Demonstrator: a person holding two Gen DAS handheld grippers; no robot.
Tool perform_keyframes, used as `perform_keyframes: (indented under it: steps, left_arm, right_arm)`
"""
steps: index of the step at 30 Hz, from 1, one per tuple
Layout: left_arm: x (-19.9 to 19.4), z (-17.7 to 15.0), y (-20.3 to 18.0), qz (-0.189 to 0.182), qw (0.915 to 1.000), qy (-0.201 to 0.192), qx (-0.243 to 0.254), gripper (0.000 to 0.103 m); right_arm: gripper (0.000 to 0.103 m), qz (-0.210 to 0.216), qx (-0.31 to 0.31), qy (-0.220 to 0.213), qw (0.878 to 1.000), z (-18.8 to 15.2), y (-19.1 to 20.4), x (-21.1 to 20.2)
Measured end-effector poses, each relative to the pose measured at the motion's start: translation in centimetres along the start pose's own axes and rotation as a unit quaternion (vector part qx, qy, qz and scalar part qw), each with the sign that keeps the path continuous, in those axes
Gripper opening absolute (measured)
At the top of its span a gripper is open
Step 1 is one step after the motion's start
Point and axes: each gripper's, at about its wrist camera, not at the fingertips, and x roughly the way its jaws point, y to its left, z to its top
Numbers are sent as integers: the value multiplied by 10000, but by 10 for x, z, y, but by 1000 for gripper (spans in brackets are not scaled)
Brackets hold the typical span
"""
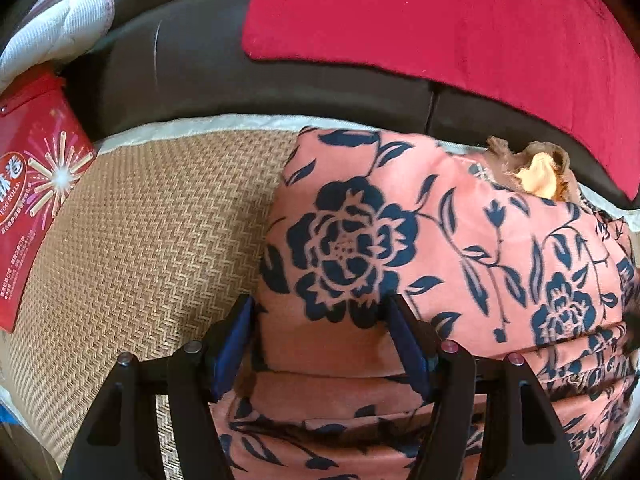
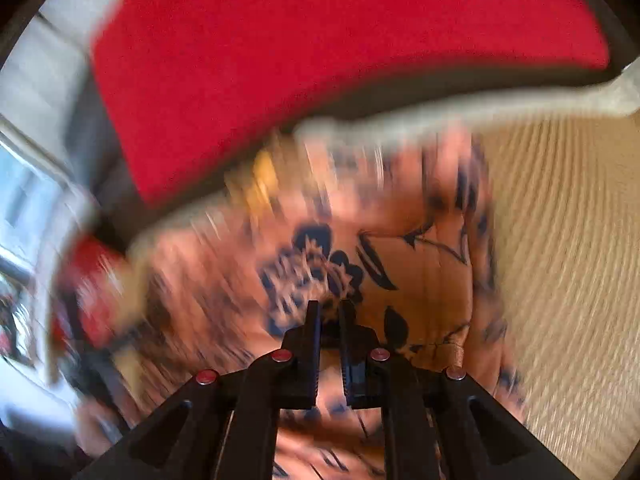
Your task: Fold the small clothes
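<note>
Salmon-pink cloth printed with navy flowers, the garment (image 1: 400, 240) lies partly folded on a woven mat (image 1: 152, 240), near a red cushion (image 1: 440, 32) at the far side. It looks thin, light and limp, likely to sag, so an edge or corner seems the best hold. The left gripper (image 1: 320, 316) is spread wide over it, grasping nothing. The right gripper (image 2: 330, 312) is nearly clenched; blur hides whether it pinches fabric.
</note>
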Motion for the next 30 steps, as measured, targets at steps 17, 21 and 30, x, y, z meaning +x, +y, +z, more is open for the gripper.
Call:
perform_keyframes:
  steps: [17,21,30]
  left_arm:
    - [0,-9,12,-80,10000,-14,14,70]
    - [0,-9,10,-93,9999,-28,58,71]
    - [2,-11,11,-100,9999,-14,92,71]
  right_arm:
    - [60,312,811,-1383,9866,35,-33,-23]
    - [10,254,1131,-966,9886,34,-40,15]
    - [8,-482,423,-3188,9457,16,-9,-81]
